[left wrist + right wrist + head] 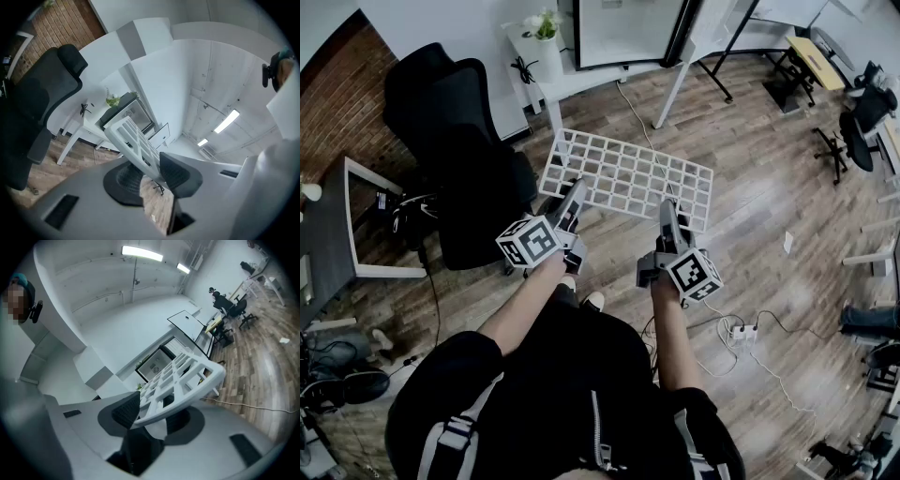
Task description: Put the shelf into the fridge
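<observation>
Custody of the white plastic lattice shelf [628, 178] is shared by both grippers. We find it held roughly flat in the air above the wood-plank floor [769, 187], its near long edge toward the person. The left gripper [578, 189] has its jaws closed on that edge near the left corner; its own view shows the black ribbed pads [180, 176] pressing the rim from either side. The right gripper [668, 210] clamps the same edge near the right corner, jaws set wide but bearing on the rim. We note the open, white-lined fridge [628, 28] beyond the shelf's far edge, well apart from it, standing on a white table [581, 80]. A black office chair [455, 159] stands to the left.
</observation>
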Demonstrator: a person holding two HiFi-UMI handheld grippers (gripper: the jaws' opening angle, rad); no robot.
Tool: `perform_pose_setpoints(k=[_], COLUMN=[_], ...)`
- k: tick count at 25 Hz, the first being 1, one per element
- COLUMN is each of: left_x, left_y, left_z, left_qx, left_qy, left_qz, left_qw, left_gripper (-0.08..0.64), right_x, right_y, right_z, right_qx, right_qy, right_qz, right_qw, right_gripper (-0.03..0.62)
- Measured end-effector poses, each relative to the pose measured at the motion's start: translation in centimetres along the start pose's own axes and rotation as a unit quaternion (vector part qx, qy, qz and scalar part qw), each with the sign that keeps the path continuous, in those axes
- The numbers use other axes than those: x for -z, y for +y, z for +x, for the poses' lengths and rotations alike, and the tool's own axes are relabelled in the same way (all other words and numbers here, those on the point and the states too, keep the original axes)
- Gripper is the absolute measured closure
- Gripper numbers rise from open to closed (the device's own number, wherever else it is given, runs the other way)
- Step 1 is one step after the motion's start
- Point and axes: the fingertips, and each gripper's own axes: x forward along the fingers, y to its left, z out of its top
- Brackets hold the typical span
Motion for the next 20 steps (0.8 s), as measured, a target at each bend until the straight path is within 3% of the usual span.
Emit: perform_pose_setpoints(k=[20], left_x=[-0.3], left_y=[-0.9], left_z=[1.1], left_qx=[0.0], left_qy=[-0.001], left_qz=[0.01], left_qw=[0.9999], left_gripper=[0.436], right_x=[-0.7], right_y=[-0.8], right_z=[0.4], right_qx=[-0.007], right_qy=[0.011], right_qz=[0.018], right_qw=[1.0], right_gripper=[0.434])
